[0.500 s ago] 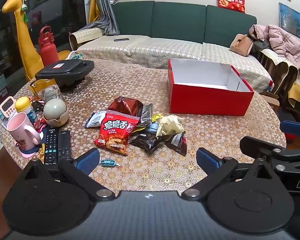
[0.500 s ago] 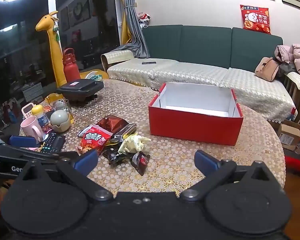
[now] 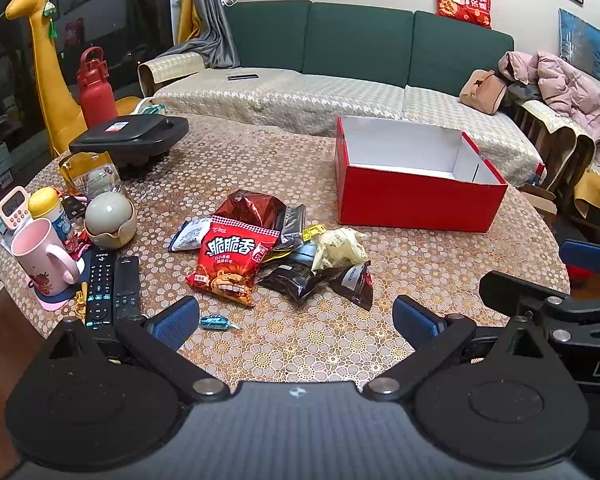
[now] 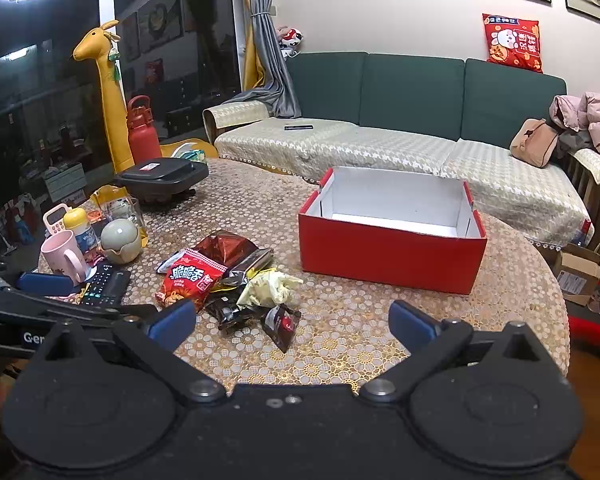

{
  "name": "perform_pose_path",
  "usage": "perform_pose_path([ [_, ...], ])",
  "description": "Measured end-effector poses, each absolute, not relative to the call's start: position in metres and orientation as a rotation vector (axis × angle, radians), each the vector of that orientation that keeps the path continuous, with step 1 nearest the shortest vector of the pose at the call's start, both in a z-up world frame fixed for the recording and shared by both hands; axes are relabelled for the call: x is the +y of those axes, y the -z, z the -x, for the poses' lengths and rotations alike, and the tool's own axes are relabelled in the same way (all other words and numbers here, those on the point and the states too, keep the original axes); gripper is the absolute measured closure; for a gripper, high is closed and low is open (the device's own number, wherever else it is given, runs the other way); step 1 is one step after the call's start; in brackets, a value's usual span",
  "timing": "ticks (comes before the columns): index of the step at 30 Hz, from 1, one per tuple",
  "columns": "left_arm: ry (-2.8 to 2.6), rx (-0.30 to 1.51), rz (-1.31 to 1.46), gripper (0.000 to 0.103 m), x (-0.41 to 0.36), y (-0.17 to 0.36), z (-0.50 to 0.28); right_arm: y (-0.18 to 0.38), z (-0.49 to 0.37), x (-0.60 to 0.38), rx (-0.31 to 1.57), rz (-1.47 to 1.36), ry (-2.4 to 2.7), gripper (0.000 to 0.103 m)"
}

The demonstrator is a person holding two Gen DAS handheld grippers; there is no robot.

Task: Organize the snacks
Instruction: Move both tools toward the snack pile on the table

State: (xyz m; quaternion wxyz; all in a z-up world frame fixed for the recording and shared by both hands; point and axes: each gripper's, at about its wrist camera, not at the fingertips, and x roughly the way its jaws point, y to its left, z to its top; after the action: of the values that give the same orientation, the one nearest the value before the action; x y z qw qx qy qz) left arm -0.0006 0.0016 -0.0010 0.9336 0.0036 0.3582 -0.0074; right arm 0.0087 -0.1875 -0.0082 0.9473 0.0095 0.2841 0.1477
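Observation:
A heap of snack packets lies mid-table: a red packet with a lion face (image 3: 232,258) (image 4: 190,280), a dark red foil bag (image 3: 250,208), a pale yellow packet (image 3: 338,246) (image 4: 268,286), black packets (image 3: 300,276) and a small blue wrapped candy (image 3: 214,322). An open red box (image 3: 412,200) (image 4: 388,256) with a white inside stands to the right of the heap, with nothing seen in it. My left gripper (image 3: 296,320) hovers open at the near table edge, short of the heap. My right gripper (image 4: 292,322) is open too, with nothing between its fingers.
At the table's left stand a pink mug (image 3: 44,256), two remote controls (image 3: 112,288), a round grey-green pot (image 3: 110,216), a timer (image 3: 14,210) and a black appliance (image 3: 128,140). A green sofa (image 3: 340,60) runs behind the table. A cardboard box (image 4: 578,274) sits on the floor at right.

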Motion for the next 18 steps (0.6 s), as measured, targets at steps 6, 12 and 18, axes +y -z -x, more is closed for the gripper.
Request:
perform_pose_path([
  [6, 0.009, 0.728, -0.012, 0.000, -0.001, 0.002, 0.001, 0.009, -0.008, -0.185, 0.564, -0.014, -0.305, 0.000],
  [12, 0.010, 0.731, -0.006, 0.000, 0.011, 0.010, -0.006, 0.010, -0.011, -0.180, 0.544, 0.008, -0.306, 0.000],
  [18, 0.020, 0.723, 0.010, 0.000, 0.015, 0.013, -0.011, 0.012, -0.019, -0.175, 0.559, 0.021, -0.324, 0.000],
])
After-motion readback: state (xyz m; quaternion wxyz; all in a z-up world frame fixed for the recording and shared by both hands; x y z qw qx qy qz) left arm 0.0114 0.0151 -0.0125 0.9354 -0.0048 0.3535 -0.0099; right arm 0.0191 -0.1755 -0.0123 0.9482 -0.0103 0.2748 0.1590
